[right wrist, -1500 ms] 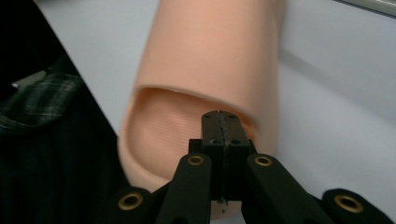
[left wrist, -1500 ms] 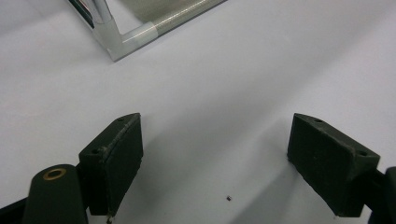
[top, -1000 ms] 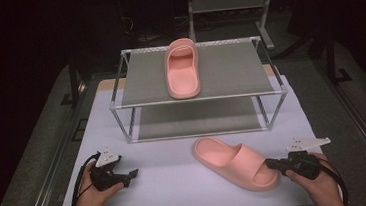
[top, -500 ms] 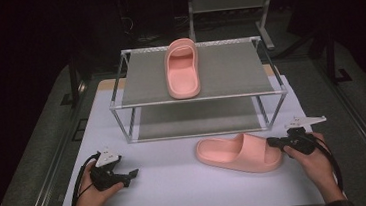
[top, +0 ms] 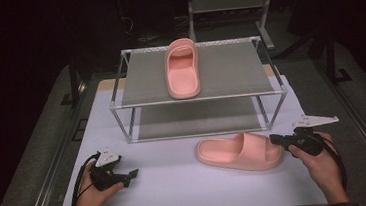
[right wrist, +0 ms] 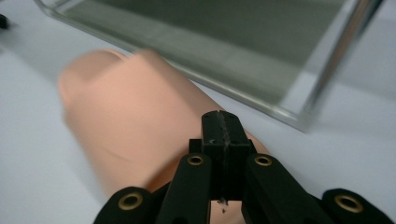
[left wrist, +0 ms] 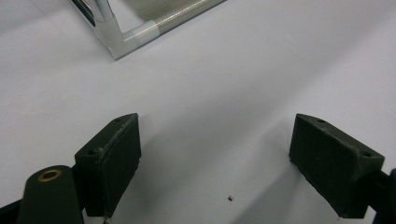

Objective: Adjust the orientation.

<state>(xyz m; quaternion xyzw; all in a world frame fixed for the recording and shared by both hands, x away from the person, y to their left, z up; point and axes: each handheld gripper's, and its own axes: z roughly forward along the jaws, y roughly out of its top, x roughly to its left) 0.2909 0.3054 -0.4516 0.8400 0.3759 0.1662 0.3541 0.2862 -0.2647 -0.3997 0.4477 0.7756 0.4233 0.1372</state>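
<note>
We see the right claw [top: 276, 138] with its two black jaws pressed flat together, nothing between them, in the right gripper view [right wrist: 220, 122]. Its tip sits at the heel end of a salmon-pink moulded foam slide sandal [top: 239, 151], which lies on its sole on the white tabletop [top: 178, 183], just in front of the rack's lower right corner. We cannot tell whether the tip touches the sandal [right wrist: 126, 135]. The person's right hand [top: 321, 161] holds this claw at the right edge of the tabletop.

We see the left claw [top: 133, 173] standing wide open over bare tabletop, with nothing between its pads [left wrist: 114, 158]; the left hand [top: 96, 191] holds it near the front left corner.

A two-tier metal-framed rack with grey shelves [top: 270, 91] stands at the middle of the tabletop. A second salmon-pink slide sandal [top: 182, 69] rests on its top shelf, well apart from both claws.
</note>
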